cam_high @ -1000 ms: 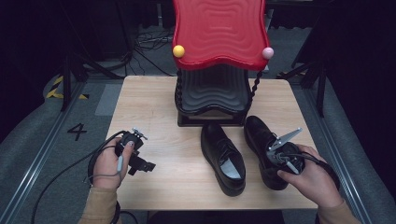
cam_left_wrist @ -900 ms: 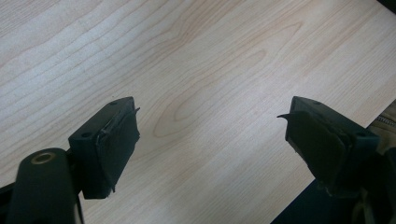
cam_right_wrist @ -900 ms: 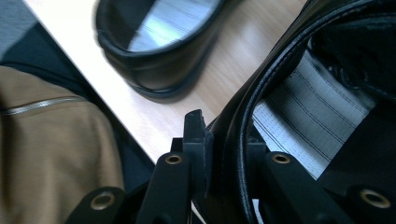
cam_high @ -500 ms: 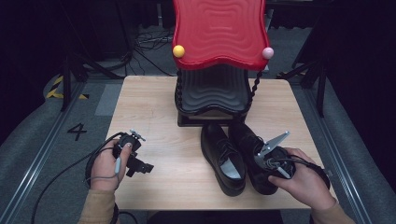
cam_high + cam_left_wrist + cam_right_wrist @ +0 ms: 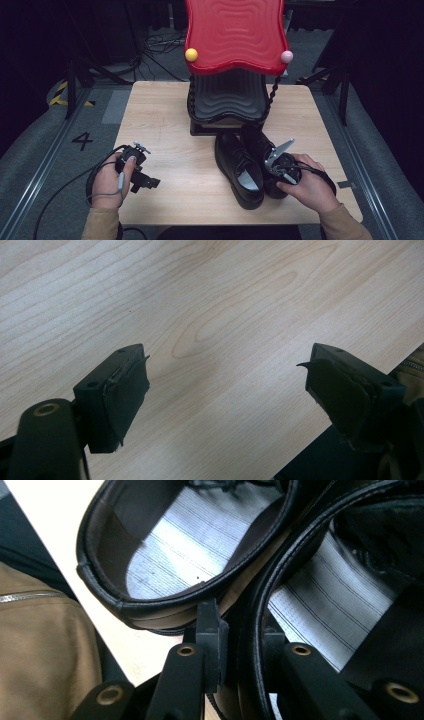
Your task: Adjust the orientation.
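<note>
Dark studio surroundings, with cables and grey floor matting, are being seen around a light wooden tabletop [image 5: 165, 120]. A red wavy-topped stand [image 5: 235, 35] with black shelves below is standing at the far middle of the tabletop. Two black leather shoes are lying just in front of it, side by side and touching. The right shoe [image 5: 265, 150] is being clamped at its inner collar edge by the right gripper [image 5: 240, 650], one jaw inside the opening and one outside, in the gap against the left shoe [image 5: 240, 167]. The left gripper [image 5: 225, 390] is being held over bare wood at the left, well apart from the shoes, jaws spread wide with nothing between them. The step in hand is judged to be the placing or aligning of the right shoe beside its partner. Next, a release of the collar or a lift toward the stand is probably being called for; which one cannot be told.
</note>
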Demonstrator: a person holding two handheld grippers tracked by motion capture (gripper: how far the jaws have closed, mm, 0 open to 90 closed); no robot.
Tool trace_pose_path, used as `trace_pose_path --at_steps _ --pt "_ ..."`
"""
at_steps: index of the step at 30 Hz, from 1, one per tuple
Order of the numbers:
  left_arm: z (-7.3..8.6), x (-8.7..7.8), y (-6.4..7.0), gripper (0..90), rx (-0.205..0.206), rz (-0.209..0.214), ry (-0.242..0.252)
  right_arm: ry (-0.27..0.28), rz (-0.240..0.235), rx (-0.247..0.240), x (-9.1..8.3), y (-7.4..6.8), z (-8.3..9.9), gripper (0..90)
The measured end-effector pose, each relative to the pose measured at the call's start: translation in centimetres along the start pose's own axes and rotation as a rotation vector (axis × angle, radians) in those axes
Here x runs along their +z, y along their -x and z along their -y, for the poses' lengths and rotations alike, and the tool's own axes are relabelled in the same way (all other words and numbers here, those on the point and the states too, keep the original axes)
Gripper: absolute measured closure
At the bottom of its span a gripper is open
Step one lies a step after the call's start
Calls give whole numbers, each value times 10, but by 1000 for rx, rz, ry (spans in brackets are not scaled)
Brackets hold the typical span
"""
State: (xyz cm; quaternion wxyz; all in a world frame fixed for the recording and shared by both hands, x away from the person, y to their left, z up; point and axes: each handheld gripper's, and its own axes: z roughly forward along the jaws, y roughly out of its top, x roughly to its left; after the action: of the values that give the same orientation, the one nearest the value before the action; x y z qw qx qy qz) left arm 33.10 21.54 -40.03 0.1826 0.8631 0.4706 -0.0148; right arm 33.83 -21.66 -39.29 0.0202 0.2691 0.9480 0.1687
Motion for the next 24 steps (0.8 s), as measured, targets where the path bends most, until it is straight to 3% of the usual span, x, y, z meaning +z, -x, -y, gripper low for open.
trace_pose_path --at_steps 5,9,12,14,16,21,24 --pt "-2 1 2 179 11 2 -2 -22 30 -5 4 -3 0 779" --pt "-5 0 2 179 16 6 -2 -80 105 -11 10 -4 1 785" --pt "-7 1 2 179 15 10 -1 -67 66 11 13 -2 3 787" --pt "-9 2 2 179 15 15 -3 -79 69 6 16 -4 3 786" --pt "-11 3 2 179 25 16 -3 -53 17 12 18 -4 4 773" --pt "-13 3 3 179 28 14 0 -41 -17 35 19 -2 6 756" --pt "-14 5 3 179 25 20 -4 -37 -11 62 14 -3 8 658"
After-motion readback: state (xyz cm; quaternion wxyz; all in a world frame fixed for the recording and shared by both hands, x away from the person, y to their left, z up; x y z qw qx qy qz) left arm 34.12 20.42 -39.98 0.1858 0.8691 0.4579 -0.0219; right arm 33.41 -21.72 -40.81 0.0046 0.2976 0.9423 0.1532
